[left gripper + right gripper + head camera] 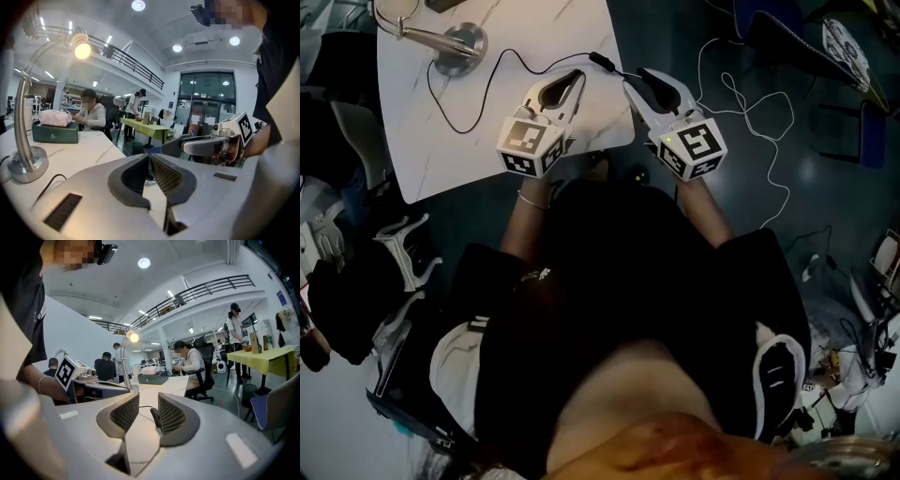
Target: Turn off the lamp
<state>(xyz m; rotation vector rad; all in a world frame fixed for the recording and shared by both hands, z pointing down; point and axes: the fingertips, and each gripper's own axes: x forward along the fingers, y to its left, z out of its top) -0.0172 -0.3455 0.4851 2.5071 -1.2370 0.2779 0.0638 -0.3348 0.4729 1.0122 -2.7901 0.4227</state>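
Observation:
The silver gooseneck lamp (pixel 26 117) stands on the white marble table (pixel 412 141), and its bulb (pixel 82 50) is lit. From the lamp's round base (pixel 459 47) a black cord runs to an inline switch (pixel 602 62) near the table's right edge. My right gripper (pixel 647 75) is open just right of that switch. In the right gripper view the switch (pixel 154 416) shows in the gap close to the right pad, untouched. My left gripper (pixel 577 75) hovers over the table just left of the switch, jaws shut and empty (pixel 150 159).
A green box (pixel 55 132) with a pink bundle on it sits at the table's far end, where a person is seated. A white cable (pixel 759 112) loops over the dark floor on the right. Bags and clutter lie on the floor at the left.

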